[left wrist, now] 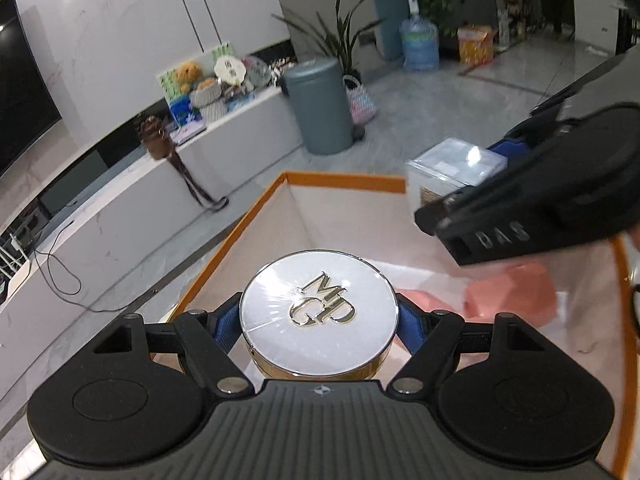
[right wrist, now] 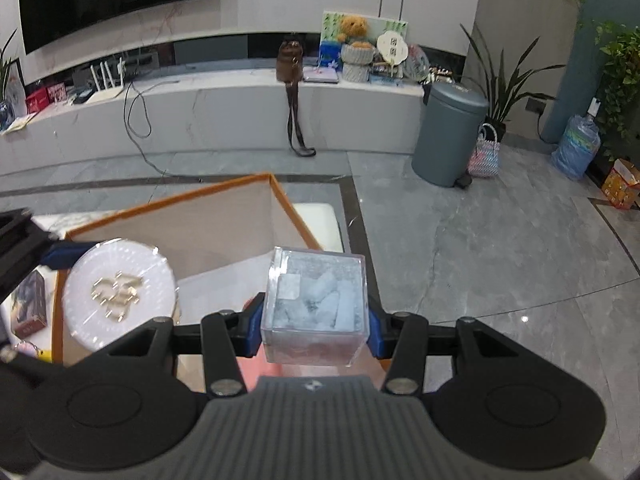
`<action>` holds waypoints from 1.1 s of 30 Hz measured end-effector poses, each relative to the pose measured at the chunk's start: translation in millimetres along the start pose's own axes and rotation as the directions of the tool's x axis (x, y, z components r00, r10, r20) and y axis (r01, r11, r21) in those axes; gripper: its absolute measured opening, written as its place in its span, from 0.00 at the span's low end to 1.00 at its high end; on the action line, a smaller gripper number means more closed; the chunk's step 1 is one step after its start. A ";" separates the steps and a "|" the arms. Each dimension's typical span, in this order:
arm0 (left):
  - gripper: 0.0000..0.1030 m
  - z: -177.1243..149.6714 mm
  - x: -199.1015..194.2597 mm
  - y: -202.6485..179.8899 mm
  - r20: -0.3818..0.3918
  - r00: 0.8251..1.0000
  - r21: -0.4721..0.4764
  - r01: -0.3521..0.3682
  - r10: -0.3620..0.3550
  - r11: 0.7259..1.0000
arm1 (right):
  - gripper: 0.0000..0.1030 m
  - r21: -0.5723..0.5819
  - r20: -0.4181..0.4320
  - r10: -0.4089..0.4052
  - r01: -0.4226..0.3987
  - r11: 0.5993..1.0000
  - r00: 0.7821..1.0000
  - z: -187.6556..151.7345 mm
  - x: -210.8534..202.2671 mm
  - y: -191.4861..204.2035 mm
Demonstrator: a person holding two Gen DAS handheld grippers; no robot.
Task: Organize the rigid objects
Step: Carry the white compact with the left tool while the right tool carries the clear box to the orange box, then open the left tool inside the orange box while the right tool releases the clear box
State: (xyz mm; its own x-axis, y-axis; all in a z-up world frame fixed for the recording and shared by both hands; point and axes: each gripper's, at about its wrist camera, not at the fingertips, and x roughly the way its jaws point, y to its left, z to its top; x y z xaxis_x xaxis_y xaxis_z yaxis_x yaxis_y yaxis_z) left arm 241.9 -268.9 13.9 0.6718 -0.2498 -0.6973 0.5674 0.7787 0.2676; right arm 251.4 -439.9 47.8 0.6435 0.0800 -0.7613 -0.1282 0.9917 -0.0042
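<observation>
The left gripper is clamped on a round white compact w/ a gold rim and raised gold letters on the lid — blue pads press its left and right sides. It hangs over the open orange-edged box, near the box's left wall. Inside the box, pink paper lies on the floor toward the right.

The right gripper is closed on a clear plastic cube w/ pale bluish contents, blurry inside; blue pads sit flush on both side faces. In the right wrist view the cube is over the box's right part, near its right wall, and the compact shows to the left, held above the box's left side. The two held items are near each other but apart.

Beyond the box: grey bin, woven basket just beside it, brown bag on the white ledge.
</observation>
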 end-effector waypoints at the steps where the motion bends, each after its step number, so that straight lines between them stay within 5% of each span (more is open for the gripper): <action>1: 0.85 0.7 2.0 -1.3 -0.012 1.000 0.013 -0.005 0.005 1.000 | 0.47 -0.005 -0.008 0.003 -0.003 1.000 1.000 0.0 2.2 0.8; 7: 0.85 0.9 24.6 -11.5 -0.083 0.994 0.147 -0.057 0.069 0.988 | 0.47 -0.013 -0.040 0.015 -0.015 1.000 0.999 -0.4 12.6 4.7; 14: 0.85 -0.9 40.6 -4.9 -0.148 0.986 0.137 -0.062 0.082 0.989 | 0.47 0.026 -0.107 0.075 -0.073 0.997 0.991 -5.4 36.5 10.1; 26: 0.85 -2.7 56.9 3.1 -0.221 0.974 0.161 -0.012 0.048 0.987 | 0.47 -0.164 -0.170 -0.092 0.063 0.984 0.981 -11.7 66.3 34.3; 33: 0.85 -3.4 60.6 2.9 -0.244 0.969 0.163 0.000 0.040 0.987 | 0.47 -0.205 -0.184 -0.104 0.065 0.977 0.977 -12.5 66.6 35.5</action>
State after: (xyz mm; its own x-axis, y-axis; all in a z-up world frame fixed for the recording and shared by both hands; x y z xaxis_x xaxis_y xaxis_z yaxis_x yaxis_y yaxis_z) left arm 282.7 -279.8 -29.8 0.5573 -0.0703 -0.8273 0.6375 0.6747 0.3721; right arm 280.3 -400.6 -11.2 0.5033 -0.0432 -0.8630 -0.2382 0.9531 -0.1866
